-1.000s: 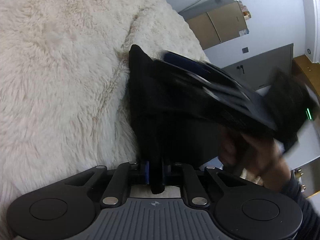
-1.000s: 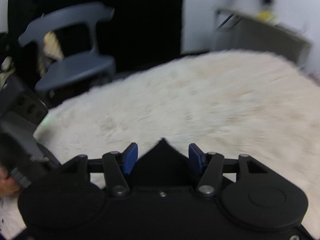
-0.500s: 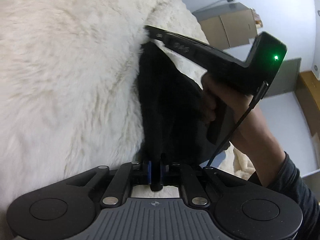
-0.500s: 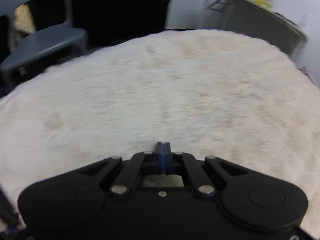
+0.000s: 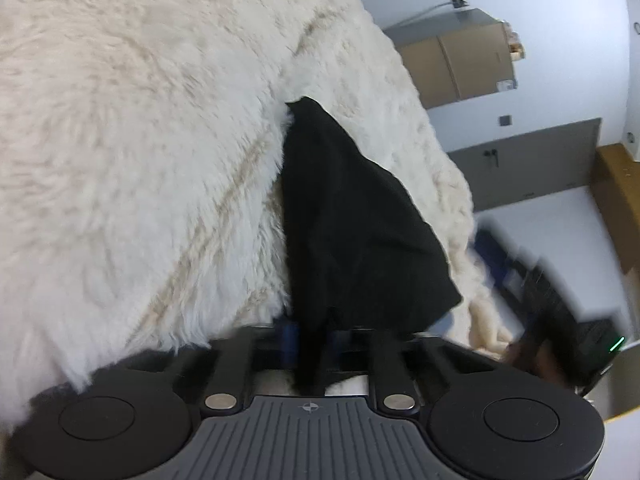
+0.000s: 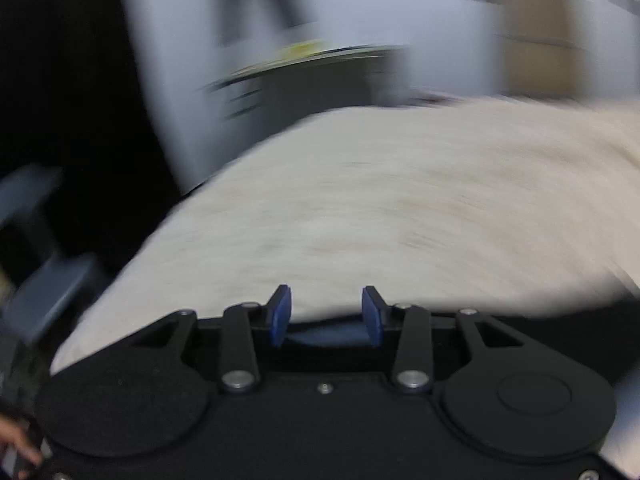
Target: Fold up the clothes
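Cloth [image 5: 352,240] hung in my left gripper [image 5: 307,340], black and bunched, the blue pads [image 5: 289,338] pinched tight on a narrow fold of it. From that clamp it spread forward in a dark wedge across the white fur rug [image 5: 140,140], its far tip resting against a ridge in the pile. My right gripper [image 6: 325,316] was off to the side, blurred in the left view, a green light showing on its body. In its own view the blue pads [image 6: 280,314] stood well apart with nothing between them, only the rug [image 6: 400,208] ahead, smeared by motion. A grey chair [image 6: 44,280] sat at the left edge, a brown cabinet [image 5: 460,60] against the far wall.
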Motion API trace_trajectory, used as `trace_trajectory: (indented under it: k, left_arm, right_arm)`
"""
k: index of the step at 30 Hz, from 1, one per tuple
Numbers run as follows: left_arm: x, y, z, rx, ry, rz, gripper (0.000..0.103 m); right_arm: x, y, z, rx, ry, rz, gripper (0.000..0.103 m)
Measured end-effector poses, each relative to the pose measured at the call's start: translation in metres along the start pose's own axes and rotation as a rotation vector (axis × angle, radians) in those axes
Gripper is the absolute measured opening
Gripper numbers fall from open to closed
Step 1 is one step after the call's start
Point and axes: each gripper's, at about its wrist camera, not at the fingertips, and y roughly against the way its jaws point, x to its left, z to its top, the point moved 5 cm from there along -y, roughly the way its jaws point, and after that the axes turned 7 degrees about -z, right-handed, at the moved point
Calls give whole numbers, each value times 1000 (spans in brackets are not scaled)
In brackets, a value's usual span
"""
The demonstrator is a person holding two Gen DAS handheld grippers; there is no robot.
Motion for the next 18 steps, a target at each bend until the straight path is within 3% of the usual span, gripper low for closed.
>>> trace_trajectory:
  k: [3, 6, 8, 11, 14, 18]
  left_arm:
    - [-6, 11, 4, 9, -63, -2, 5]
    - [-9, 28, 13, -2, -126, 35, 5]
    - [-4, 44, 17, -26, -118, 49, 5]
    - [11, 70, 19, -15, -114, 124, 6]
    - [28, 73, 19, -23, -39, 101, 8]
    - [26, 73, 18, -31, -58, 133, 8]
  right_arm:
    - [-30, 17, -19, -4, -45, -61, 45]
    - [-21, 31, -31, -60, -16, -49, 48]
    - [14, 29, -32, -96, 52, 14, 48]
    - [74, 7, -29, -73, 187, 115, 47]
    - [130, -15, -31, -80, 359, 185, 40]
    - [187, -29, -50, -87, 586, 245, 37]
